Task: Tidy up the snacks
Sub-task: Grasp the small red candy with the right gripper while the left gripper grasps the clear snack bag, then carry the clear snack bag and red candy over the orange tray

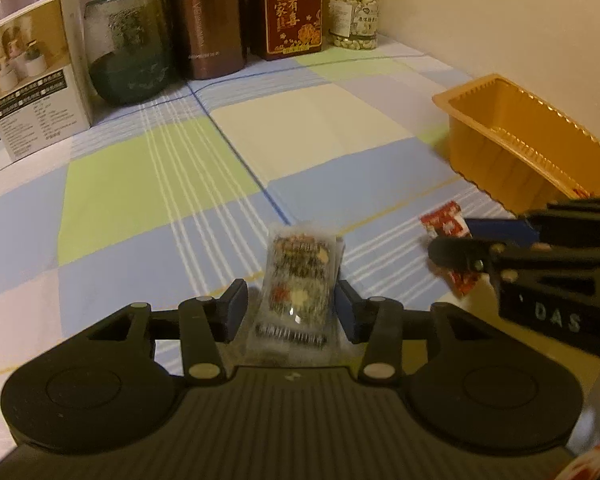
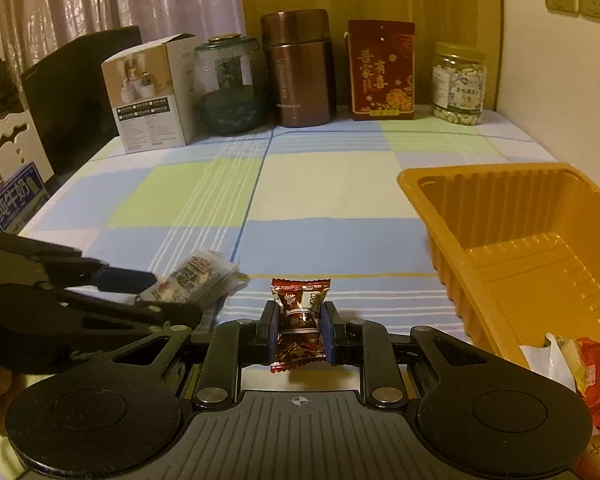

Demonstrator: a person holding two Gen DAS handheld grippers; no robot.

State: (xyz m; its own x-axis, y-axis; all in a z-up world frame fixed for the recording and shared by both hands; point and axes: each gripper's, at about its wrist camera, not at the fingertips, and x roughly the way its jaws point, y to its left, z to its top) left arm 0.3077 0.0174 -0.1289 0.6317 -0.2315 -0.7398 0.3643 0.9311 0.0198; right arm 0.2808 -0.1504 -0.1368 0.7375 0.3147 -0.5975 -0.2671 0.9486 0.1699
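Meanwhile, the left gripper (image 1: 290, 306) holds a blurred clear nut-bar packet (image 1: 298, 280), its print unreadable. The right gripper (image 2: 300, 326) pinches a brown foil-wrapped candy (image 2: 299, 320); the orange plastic tray (image 2: 500, 216) is cut off near the desk's right edge.

On the far side of the table, the tall dark-red paper box (image 2: 381, 70) carries large gold Chinese characters, 吾家有喜, above a gold flower print. At the near left edge, a blue carton (image 2: 14, 200) shows white characters reading 纯牛奶. The black body of the right gripper (image 1: 558, 317), seen from the left wrist camera, bears raised letters "DAS". The small brown candy wrapper (image 2: 299, 322) shows "LUCK" on one side. Print on the white cardboard box (image 2: 150, 94), the clear nut jar (image 2: 458, 84) and the brown metal canister (image 2: 299, 68) is too small to read.
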